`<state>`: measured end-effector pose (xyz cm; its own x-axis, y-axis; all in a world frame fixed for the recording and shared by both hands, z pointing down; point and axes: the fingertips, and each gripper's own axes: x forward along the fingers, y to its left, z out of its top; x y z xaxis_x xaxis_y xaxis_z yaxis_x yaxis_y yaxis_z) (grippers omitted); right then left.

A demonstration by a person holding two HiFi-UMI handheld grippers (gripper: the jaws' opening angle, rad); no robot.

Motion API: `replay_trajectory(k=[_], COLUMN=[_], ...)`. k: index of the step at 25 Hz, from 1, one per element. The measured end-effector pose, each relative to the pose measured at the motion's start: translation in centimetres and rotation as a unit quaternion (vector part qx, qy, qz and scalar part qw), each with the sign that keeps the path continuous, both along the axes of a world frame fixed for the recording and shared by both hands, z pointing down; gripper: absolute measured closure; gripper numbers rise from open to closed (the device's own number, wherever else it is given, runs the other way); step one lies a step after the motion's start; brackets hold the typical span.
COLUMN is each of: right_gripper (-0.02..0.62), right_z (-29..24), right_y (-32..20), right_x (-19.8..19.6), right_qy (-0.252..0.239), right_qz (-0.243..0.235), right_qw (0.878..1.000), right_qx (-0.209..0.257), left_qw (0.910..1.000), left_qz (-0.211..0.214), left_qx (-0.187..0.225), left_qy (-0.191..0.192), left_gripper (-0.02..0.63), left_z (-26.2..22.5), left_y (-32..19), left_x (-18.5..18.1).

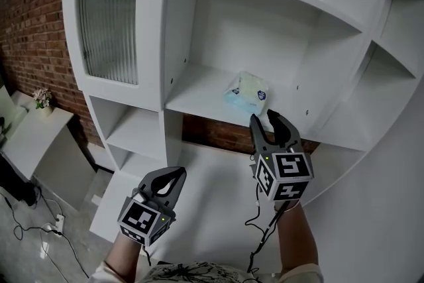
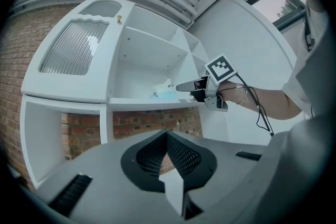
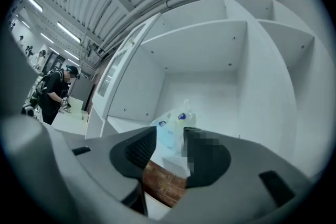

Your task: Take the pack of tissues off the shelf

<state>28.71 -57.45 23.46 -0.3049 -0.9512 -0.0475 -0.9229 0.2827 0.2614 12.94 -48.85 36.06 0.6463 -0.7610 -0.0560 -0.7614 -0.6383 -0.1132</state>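
The pack of tissues [image 1: 246, 95], pale blue and white plastic, lies on the middle shelf [image 1: 199, 91] of a white shelf unit. My right gripper [image 1: 264, 117] is open just in front of the pack, its tips at the shelf's front edge and nothing pressed between them. In the right gripper view the pack [image 3: 170, 124] shows through the gap between the spread jaws of my right gripper [image 3: 170, 141]. My left gripper [image 1: 173, 177] hangs lower and to the left, shut and empty. The left gripper view shows my left gripper [image 2: 167, 136] with its jaws together, and the pack [image 2: 165, 93] far off beside the right gripper [image 2: 181, 86].
A cabinet door with ribbed glass [image 1: 109, 30] stands left of the shelf bay. Brick wall [image 1: 30, 23] shows behind and below the unit. More open compartments [image 1: 391, 69] lie to the right. A small plant [image 1: 42, 100] sits on a white table at left. Cables [image 1: 40, 228] run over the floor.
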Motion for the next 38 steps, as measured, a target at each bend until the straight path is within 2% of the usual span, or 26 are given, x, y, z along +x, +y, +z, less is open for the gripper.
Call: replay_trajectory(k=[7,11,14,18,22,29,34,38], right_gripper=[0.452,0.541,0.574,0.581,0.583,0.584,0.584,0.584], right_z=[-0.4,-0.2,0.1,0.1,-0.6,-0.5,2.0,5.1], right_y=[-2.8,-3.4,-3.6,-3.1,-1.5,3.7,7.2,8.8], right_x=[0.2,0.4,0.5,0.8,0.7,-0.9,-2.4,-2.6], right_qy=[-0.006,-0.006,0.01,0.017,0.033,0.028,0.011,-0.001], right_qz=[0.006,0.014,0.02,0.03,0.038,0.019,-0.011,-0.016], right_qw=[0.999,0.997,0.997,0.998,0.998,0.999,0.999,1.0], right_qx=[-0.047,-0.069,-0.073,-0.061,-0.027,0.035,0.04,0.023], left_qw=[1.0,1.0,1.0,0.9999,0.9999,0.9999,0.9999,0.9999], left_qz=[0.001,-0.001,0.001,0.002,0.007,0.006,0.01,0.006], left_qx=[-0.001,-0.003,-0.003,0.0,0.006,0.003,0.0,-0.009], left_qy=[-0.001,-0.001,-0.001,-0.011,-0.012,-0.008,-0.007,-0.007], left_gripper=[0.601,0.601,0.601,0.601,0.601,0.601,0.601,0.601], left_z=[0.0,0.2,0.2,0.0,-0.2,0.2,0.7,1.5], left_y=[-0.3,-0.4,-0.3,0.0,0.4,1.0,1.8,2.1], left_x=[0.2,0.0,0.2,0.2,0.4,0.6,0.2,-0.8])
